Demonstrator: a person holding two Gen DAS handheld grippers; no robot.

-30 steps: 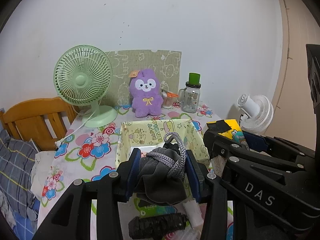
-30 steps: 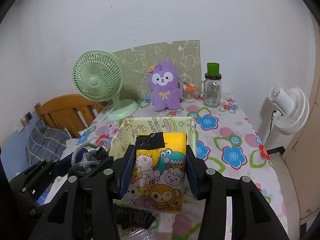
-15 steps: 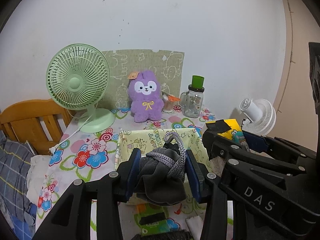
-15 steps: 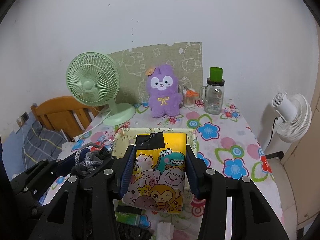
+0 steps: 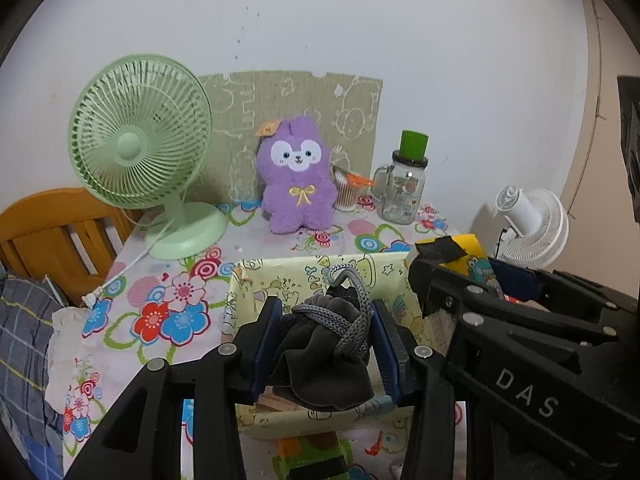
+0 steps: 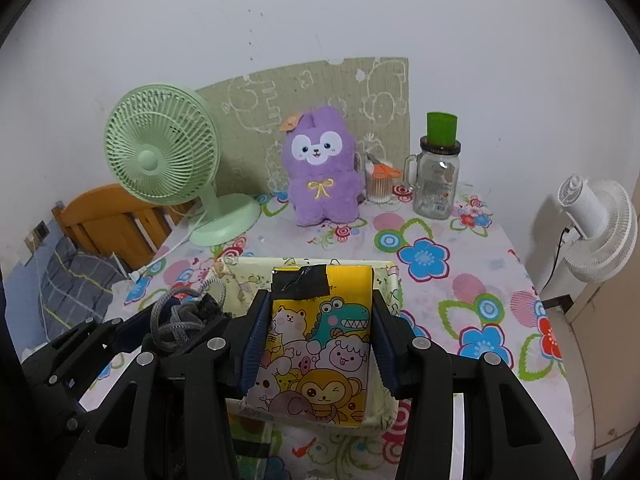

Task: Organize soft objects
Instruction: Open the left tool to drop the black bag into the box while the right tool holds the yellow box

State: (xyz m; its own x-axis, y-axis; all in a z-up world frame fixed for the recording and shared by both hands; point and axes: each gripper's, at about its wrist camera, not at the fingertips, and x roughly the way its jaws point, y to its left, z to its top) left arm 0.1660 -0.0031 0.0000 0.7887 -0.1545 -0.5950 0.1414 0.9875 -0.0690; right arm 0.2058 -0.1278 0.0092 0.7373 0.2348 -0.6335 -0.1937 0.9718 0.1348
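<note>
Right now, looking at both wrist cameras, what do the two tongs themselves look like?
Both match. The left tongs and right tongs are black plastic frames with angular, strutted arms and round silver screw heads. Each finger carries a flat blue ribbed pad on its inner face. The right tongs' side, seen from the left camera, bears white letters "DAS". No cables, sleeves or hands show.

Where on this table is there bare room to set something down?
The floral cloth right of the yellow box, toward the white fan, is bare. A smaller patch lies between box and purple plush. The back edge, from green fan to jar, is crowded.
</note>
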